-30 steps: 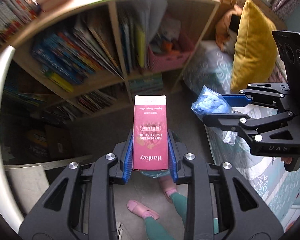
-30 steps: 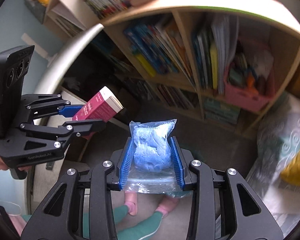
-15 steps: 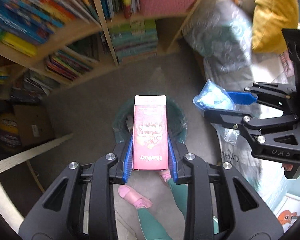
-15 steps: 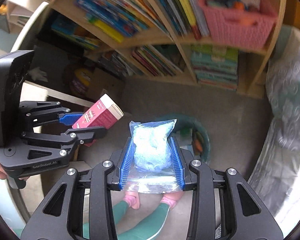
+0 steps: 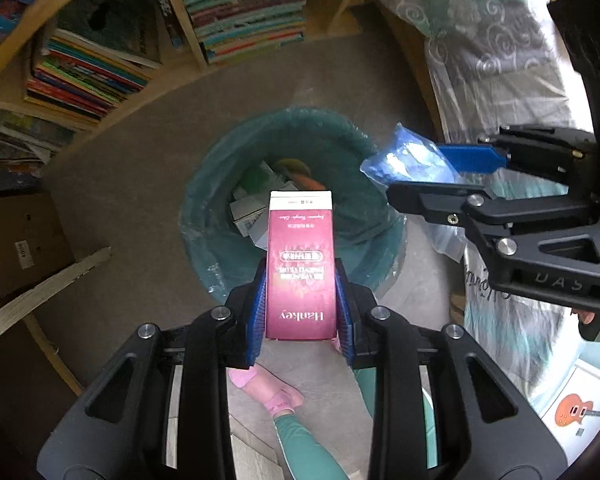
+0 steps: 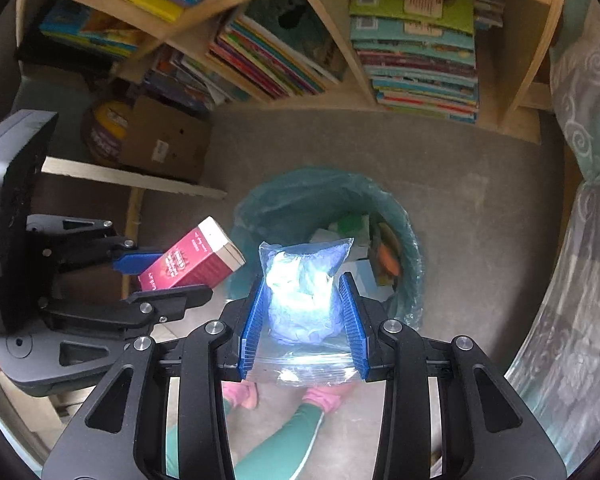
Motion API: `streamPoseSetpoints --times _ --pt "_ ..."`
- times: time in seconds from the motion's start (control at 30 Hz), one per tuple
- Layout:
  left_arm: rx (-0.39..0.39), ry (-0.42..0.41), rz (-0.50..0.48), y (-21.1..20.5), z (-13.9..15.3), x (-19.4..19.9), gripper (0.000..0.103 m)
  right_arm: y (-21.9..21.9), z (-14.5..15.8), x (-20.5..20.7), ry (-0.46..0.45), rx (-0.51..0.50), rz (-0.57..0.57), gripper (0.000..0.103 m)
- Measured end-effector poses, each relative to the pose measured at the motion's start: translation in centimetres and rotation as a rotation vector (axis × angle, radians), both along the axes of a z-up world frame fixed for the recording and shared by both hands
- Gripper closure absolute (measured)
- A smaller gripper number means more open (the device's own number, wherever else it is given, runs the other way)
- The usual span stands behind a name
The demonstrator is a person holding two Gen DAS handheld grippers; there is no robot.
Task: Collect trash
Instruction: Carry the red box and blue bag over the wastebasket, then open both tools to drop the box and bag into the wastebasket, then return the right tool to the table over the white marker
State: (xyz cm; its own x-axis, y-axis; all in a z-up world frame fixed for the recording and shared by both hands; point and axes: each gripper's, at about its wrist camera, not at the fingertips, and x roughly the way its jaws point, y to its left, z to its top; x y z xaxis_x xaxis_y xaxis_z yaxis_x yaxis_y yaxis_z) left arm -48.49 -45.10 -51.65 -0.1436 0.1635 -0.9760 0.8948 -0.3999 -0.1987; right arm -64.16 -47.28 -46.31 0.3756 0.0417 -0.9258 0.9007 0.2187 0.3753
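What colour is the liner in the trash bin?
Teal green liner, translucent; it shows best in the right wrist view.

Both grippers have dropped over the bin (image 5: 236,168).

- "Hankey" in white letters, upside down, at the near end of the red carton (image 5: 300,268), held between the blue fingers (image 5: 259,312) of the left gripper (image 5: 300,312)
- Further white lines on the same carton, among them a framed label and small script near its white top, too small to read
- "UAS" as seen, embossed on the black body of the right gripper (image 5: 452,176) in the left wrist view; letters possibly inverted
- White sticker with dark print on the cardboard box (image 6: 168,140) by the bookshelf (image 6: 356,92), unreadable
- Book spines on that shelf too blurred to read
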Motion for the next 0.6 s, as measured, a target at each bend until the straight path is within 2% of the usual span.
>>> streamPoseSetpoints --times 0.17,0.2,0.23,0.27,0.3,0.47,0.53,0.6 --pt "0.029 0.002 -0.025 0.3 -2.2 -0.4 0.072 0.1 -1.2 0.3 0.013 0.020 0.014 0.062" --pt "0.031 -0.001 -0.027 0.3 -2.5 -0.6 0.061 0.1 -1.3 0.2 0.016 0.027 0.008 0.058" --pt "0.029 -0.002 -0.029 0.4 -2.7 -0.6 0.051 0.1 -1.5 0.0 0.018 0.027 0.000 0.049" --pt "0.026 -0.009 -0.031 0.5 -2.9 -0.7 0.047 0.1 -1.4 -0.1 0.023 0.024 -0.013 0.045" --pt "0.020 -0.016 -0.028 0.5 -3.0 -0.6 0.045 0.1 -1.4 -0.3 0.019 0.022 -0.025 0.040" --pt "0.038 0.000 0.005 0.7 -3.1 -0.1 0.044 0.2 -1.1 -1.1 0.005 0.034 -0.048 0.040" --pt "0.027 -0.003 0.011 0.8 -2.7 0.0 0.037 0.2 -0.9 -1.3 0.005 0.030 -0.047 0.039" --pt "0.016 -0.007 0.013 0.9 -2.5 0.0 0.037 0.4 -0.6 -1.3 0.006 0.027 -0.046 0.037"
